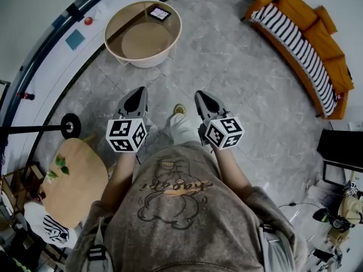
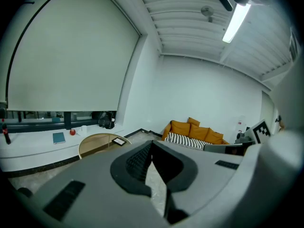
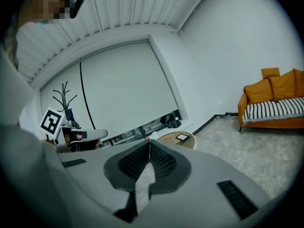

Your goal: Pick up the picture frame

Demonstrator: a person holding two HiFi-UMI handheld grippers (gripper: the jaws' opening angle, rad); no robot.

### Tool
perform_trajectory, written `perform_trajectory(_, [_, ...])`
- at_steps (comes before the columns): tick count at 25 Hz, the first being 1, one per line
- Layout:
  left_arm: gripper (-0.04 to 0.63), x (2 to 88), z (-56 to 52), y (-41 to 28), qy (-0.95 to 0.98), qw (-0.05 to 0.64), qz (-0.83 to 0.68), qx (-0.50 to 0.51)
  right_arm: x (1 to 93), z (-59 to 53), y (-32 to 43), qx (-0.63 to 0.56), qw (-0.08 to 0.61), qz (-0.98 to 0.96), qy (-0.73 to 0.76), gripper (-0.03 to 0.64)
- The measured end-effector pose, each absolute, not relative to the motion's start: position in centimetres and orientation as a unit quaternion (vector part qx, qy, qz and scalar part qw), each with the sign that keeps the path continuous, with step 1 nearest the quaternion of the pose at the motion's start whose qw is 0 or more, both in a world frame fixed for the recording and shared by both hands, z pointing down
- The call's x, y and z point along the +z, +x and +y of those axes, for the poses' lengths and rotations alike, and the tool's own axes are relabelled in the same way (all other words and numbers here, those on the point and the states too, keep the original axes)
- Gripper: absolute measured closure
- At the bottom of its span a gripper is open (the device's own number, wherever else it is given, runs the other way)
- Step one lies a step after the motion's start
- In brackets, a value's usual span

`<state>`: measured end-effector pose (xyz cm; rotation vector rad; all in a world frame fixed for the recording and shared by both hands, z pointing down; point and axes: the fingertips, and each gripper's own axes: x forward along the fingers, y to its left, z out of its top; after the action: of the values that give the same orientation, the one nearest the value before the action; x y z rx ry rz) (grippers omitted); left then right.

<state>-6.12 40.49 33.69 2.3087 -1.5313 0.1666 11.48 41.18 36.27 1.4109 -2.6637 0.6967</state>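
Beige round table point(image 1: 115, 51) carries the picture frame point(image 1: 160, 13) at its far rim, dark-edged. Left gripper point(image 1: 136, 95) and right gripper point(image 1: 203, 98) are both clenched and empty, held side by side, well short of the table and pointing toward it.

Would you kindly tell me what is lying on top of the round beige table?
A small dark picture frame lies flat near the far rim of the round table. Nothing else shows on top; the patch beneath the frame is covered.
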Motion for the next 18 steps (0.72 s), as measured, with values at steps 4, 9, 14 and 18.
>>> perform_trajectory(4, [0.577, 33.2, 37.2, -5.8, 0.814, 0.185, -0.547, 0.059, 35.7, 37.8, 11.9, 0.227, 0.027, -0.862, 0.452, 0.598])
perform_trajectory(9, [0.577, 32.9, 33.2, -5.3, 0.807, 0.19, -0.556, 0.06, 35.2, 33.5, 12.5, 0.227, 0.029, -0.867, 0.442, 0.598])
perform_trajectory(14, [0.577, 32.7, 28.8, -4.3, 0.801, 0.193, -0.563, 0.062, 34.9, 28.7, 13.4, 0.228, 0.033, -0.872, 0.432, 0.598])
perform_trajectory(18, [0.577, 32.7, 25.5, -3.7, 0.796, 0.194, -0.571, 0.061, 35.1, 25.2, 14.1, 0.229, 0.035, -0.875, 0.425, 0.598])
